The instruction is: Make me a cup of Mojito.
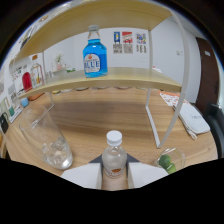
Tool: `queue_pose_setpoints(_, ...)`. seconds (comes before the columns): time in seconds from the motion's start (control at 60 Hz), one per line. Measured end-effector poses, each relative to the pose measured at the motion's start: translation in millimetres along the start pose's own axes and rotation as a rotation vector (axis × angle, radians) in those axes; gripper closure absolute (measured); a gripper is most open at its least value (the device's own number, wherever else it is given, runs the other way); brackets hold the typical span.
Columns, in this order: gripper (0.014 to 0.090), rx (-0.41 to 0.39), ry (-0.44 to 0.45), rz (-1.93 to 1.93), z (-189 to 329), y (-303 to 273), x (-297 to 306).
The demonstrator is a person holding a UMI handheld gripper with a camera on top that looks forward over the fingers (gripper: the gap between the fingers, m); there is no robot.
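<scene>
A small clear bottle [114, 159] with a white cap and an orange label stands upright between my fingers, and both white finger pads [82, 176] press against its sides. My gripper [114, 175] is shut on it. To the left, just ahead of the fingers, a tall clear glass [49, 137] holding ice cubes stands on the wooden table [100, 112]. A small clear cup [169, 161] with green lime pieces sits by the right finger. Beyond them, a blue liquor bottle [94, 52] stands on the wooden shelf [120, 77].
The shelf's white legs [154, 122] come down to the table just beyond the right finger. On the shelf's left end are a red bottle [27, 80] and a clear bottle [37, 72]. Further right on the table are a white flat device [192, 117] and papers.
</scene>
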Motion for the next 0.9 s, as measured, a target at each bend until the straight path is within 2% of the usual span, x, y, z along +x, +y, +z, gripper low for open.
queue_pose_setpoints(0.233, 0.0670, -0.039, 0.002, -0.034, 3.3, 11.0, -1.8)
queue_pose_setpoints(0.3, 0.0578, -0.035, 0.011, -0.035, -0.4, 10.8, -1.7)
queue_pose_setpoints(0.417, 0.0289, -0.018, 0.024, -0.042, -13.7, 0.9, -1.0)
queue_pose_setpoints(0.483, 0.0213, 0.016, 0.044, -0.040, -30.0, -13.8, -0.8)
queue_pose_setpoints(0.65, 0.0197, 0.116, 0.083, 0.009, -80.3, -59.3, -13.9)
queue_pose_setpoints(0.8, 0.0195, 0.163, 0.124, 0.045, -122.1, -83.4, -36.1)
queue_pose_setpoints(0.9, 0.0195, 0.164, 0.137, 0.056, -141.3, -83.6, -59.9)
